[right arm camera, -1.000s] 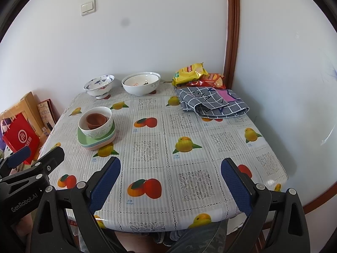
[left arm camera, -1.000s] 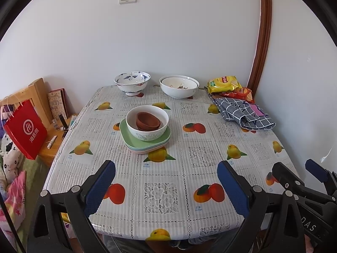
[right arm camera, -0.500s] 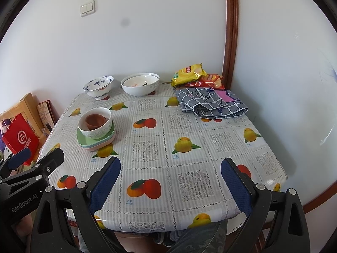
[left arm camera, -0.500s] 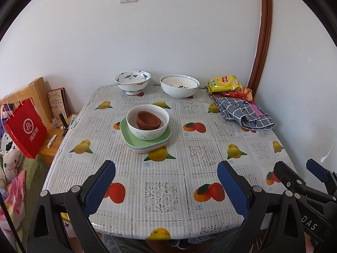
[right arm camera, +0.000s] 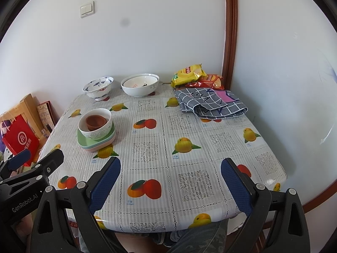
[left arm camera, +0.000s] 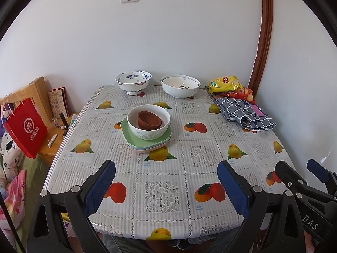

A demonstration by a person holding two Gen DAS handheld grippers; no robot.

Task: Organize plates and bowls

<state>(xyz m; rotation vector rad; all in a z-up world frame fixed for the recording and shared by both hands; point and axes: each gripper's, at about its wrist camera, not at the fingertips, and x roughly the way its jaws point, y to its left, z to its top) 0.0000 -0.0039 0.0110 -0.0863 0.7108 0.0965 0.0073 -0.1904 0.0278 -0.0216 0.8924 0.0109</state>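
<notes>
The stack of plates (left arm camera: 147, 141) with 2 nested bowls lies ahead of the left gripper (left arm camera: 166, 181), nearer than the right gripper (right arm camera: 170, 179); both gape wide, empty.

I'm seeing a brown cup (left arm camera: 149, 119) in a white bowl (left arm camera: 148, 121) on green plates (left arm camera: 134, 141), over a fruit-printed tablecloth (left arm camera: 189, 154).

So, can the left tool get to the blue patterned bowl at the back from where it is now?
Probably yes. The left tool is open and empty, but the stack of plates lies between it and the blue patterned bowl, so it should pass over or around it.
</notes>
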